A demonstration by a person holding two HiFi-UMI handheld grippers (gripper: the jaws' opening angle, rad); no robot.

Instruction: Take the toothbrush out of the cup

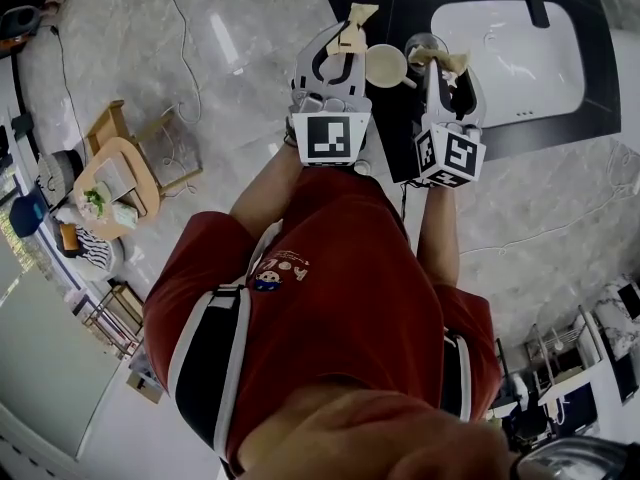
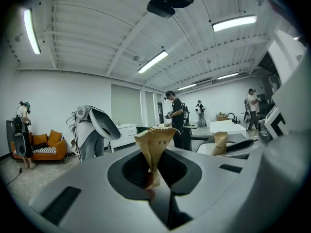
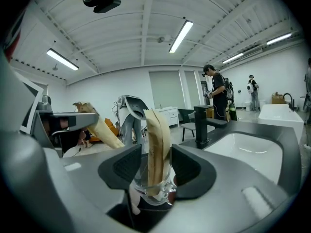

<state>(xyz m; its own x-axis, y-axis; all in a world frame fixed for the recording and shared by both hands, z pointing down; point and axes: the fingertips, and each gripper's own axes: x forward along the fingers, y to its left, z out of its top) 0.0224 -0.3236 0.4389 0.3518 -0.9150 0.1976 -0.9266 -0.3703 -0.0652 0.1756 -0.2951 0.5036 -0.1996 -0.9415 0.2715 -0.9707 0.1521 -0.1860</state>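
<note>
Toothbrush (image 2: 155, 142), paper-wrapped, is pinched in the narrowly closed left gripper (image 2: 152, 178) at centre frame. A second wrapped toothbrush (image 3: 156, 144) stands in the glass cup (image 3: 159, 194), between the wide-apart jaws of the right gripper (image 3: 154, 176).

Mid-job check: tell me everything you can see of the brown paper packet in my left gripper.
The paper packet is a brown kraft sleeve, creased, with dark print. Its lower end is pinched between the fingers of the left gripper; the flared top stands free, touching nothing else. Its contents are hidden. In the head view it is held over the edge of the dark counter.
</note>
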